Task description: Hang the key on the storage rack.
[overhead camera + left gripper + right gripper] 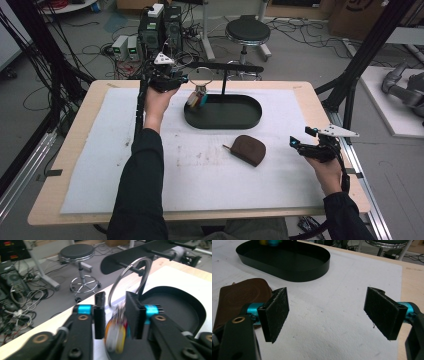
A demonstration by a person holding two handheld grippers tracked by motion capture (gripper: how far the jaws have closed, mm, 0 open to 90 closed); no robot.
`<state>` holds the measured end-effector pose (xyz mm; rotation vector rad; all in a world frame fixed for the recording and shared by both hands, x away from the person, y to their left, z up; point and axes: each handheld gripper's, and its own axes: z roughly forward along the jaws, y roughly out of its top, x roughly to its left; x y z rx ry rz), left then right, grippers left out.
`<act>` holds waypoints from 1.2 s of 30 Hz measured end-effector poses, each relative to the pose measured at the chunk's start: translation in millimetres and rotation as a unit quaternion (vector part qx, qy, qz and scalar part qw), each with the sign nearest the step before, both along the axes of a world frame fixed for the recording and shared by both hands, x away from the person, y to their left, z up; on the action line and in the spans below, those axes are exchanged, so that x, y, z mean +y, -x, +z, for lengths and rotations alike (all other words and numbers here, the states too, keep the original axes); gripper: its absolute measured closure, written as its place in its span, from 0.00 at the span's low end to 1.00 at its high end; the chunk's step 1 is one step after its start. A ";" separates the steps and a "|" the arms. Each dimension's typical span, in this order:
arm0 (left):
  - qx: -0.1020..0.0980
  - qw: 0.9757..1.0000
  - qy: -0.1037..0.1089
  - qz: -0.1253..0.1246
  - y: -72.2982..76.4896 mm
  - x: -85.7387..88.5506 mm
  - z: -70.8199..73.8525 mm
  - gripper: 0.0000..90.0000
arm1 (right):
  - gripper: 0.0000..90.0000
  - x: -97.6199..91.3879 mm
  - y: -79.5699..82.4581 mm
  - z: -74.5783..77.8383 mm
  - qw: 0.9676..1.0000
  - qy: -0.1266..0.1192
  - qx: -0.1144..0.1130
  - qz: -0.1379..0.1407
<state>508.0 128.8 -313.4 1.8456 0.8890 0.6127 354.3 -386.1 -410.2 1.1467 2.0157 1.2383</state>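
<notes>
The key ring (130,277) with its coloured tags (115,336) hangs between the parted jaws of the left tongs (116,315). The ring loops over a peg of the black stand (140,253) just beyond the jaws, and the tags dangle blurred in the gap. I judge that the pads are not pressing on them.

Since the ring looks barely seated on the peg, the swinging tags could drag it off the tip. A jaw catching a tag as the tongs pull away would do the same, and the bunch would drop.

Directly below and beyond the left tongs sits the black oval tray (250,117), out of which the stand rises. Its floor looks bare apart from the stand's post, and the tags hang over its near end.

The right tongs (332,315) are well apart from all this, jaws spread wide with nothing between them, above the white mat (200,170) on the bench (75,145). A brown pouch (244,297) lies on the mat, closed as far as can be seen, just beside one jaw, with the tray farther off.
</notes>
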 end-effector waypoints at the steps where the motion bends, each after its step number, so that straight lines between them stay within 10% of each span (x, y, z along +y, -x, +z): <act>1: -0.001 1.000 0.000 0.005 2.4 0.9 0.5 0.71 | 0.23 0.4 0.2 0.0 1.000 0.000 0.001 -0.001; 15: -0.036 0.999 0.023 -0.031 78.2 21.2 -10.0 0.47 | 0.23 1.4 0.8 0.1 1.000 0.004 0.002 -0.001; 27: -0.056 0.996 0.060 -0.047 162.7 48.9 -53.2 0.31 | 0.23 1.7 0.2 -0.5 1.000 0.008 0.004 -0.001; 36: -0.053 0.996 0.063 -0.037 194.2 70.7 -78.6 0.28 | 0.23 1.4 0.7 -0.8 1.000 0.007 0.009 -0.004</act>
